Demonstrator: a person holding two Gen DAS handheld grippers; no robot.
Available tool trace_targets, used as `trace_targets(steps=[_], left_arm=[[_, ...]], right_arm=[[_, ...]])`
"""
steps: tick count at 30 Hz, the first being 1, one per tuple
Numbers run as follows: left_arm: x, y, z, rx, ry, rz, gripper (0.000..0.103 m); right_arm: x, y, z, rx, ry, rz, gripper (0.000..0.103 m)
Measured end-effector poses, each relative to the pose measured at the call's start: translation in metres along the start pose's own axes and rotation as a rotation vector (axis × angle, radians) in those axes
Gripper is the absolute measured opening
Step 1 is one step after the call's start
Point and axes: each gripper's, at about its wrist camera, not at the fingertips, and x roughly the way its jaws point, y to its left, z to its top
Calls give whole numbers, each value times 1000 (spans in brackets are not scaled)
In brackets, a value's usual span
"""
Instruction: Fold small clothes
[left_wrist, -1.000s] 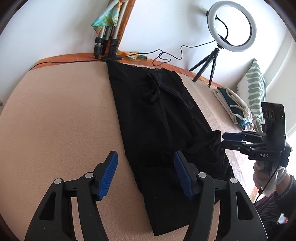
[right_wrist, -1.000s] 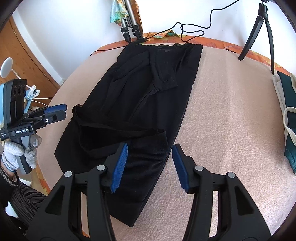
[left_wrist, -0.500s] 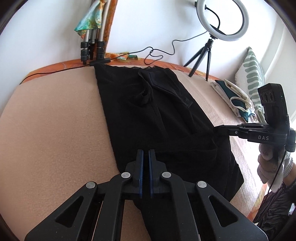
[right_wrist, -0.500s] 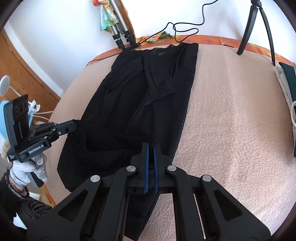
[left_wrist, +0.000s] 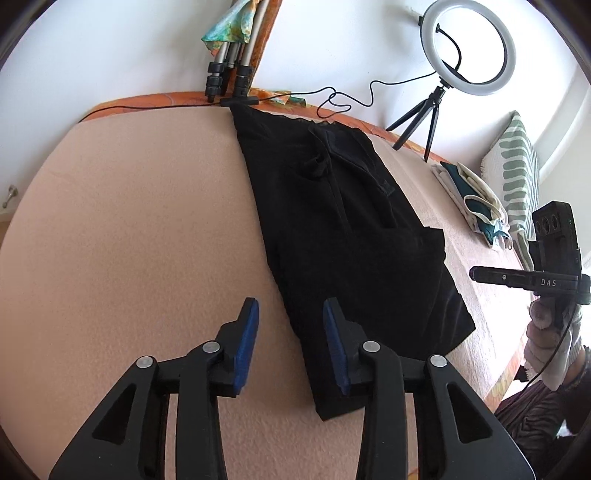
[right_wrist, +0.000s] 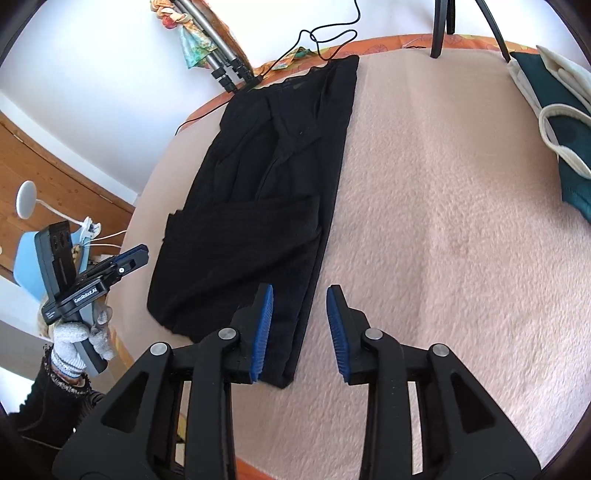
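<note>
A black garment (left_wrist: 343, 236) is laid flat on a pink blanket (left_wrist: 129, 229) that covers the bed. It is spread as a long strip, and its near end is seen folded back over the rest, so a double layer is made there.

No box, basket or bag is seen with things inside. A small stack of folded white and dark green cloths (left_wrist: 476, 199) is laid on the blanket near a striped pillow (left_wrist: 515, 173).

The letters "DAS" can be read on the side of the right tongs (left_wrist: 480, 275) in the left wrist view. "GenRobot.AI" can be read on the side of the left tongs (right_wrist: 142, 254) in the right wrist view.

The left tongs (left_wrist: 291, 343) are held open, and their jaws have just been opening. Nothing is pinched between them. The left edge of the garment is seen in the gap and under the right jaw, while bare blanket is seen under the left jaw.

The right tongs (right_wrist: 300, 328) are also held open, and their jaws have just been opening. Nothing is pinched between them. The right edge of the garment is seen under the left jaw and in the gap, and its near corner is just below that jaw.

Each pair of tongs is held by a hand in a light glove (right_wrist: 75, 338).

A ring light (left_wrist: 469, 48) on a small tripod is stood beyond the far edge of the blanket.
</note>
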Motion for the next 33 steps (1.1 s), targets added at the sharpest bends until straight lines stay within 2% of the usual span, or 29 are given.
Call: trace_targets(steps=[2,5,8,10,11,13,18,21,25,26,28,30,31,32,33], left_arm=[[0,-4,-10,-14,15,-16,36],[12,-12,-20,3,51,9,36],[21,-18,-26,2,64,12,35],[23,-22,-26,14,47,8,21],[25,-25,-26,16,52,-1,8],[25,-28,-26,32,37,10,6],[19,-28,-24,69,15,77,5],[19,-21,-25,54,17,72,5],[16,-16,-24,58,2,118,5],[14,-16,-22,57,-6,127,5],[11,-14,-20,36,-18,115,5],[9,-14,-16,19,-32,87,8],[9,-16,-13,22,-39,82,10],[12,-19,-10,35,-37,82,18],[15,-22,-7,52,-33,85,28]], right_arm=[[-1,9,-13,-25,17,23,32],[13,26,-25,-91,63,-26,32],[24,31,-32,-104,90,-73,32],[27,33,-35,-98,94,-55,32],[28,35,-37,-105,93,-54,26],[29,39,-39,-129,91,-71,5],[12,31,-44,-123,65,-89,3],[15,22,-46,-108,84,-120,3],[16,36,-46,-195,113,-117,3],[15,40,-45,-212,104,-141,3],[11,42,-42,-217,87,-145,6],[4,43,-36,-206,54,-131,18],[1,43,-32,-210,32,-138,35],[-1,44,-29,-214,11,-150,45],[-2,44,-24,-215,-6,-159,45]])
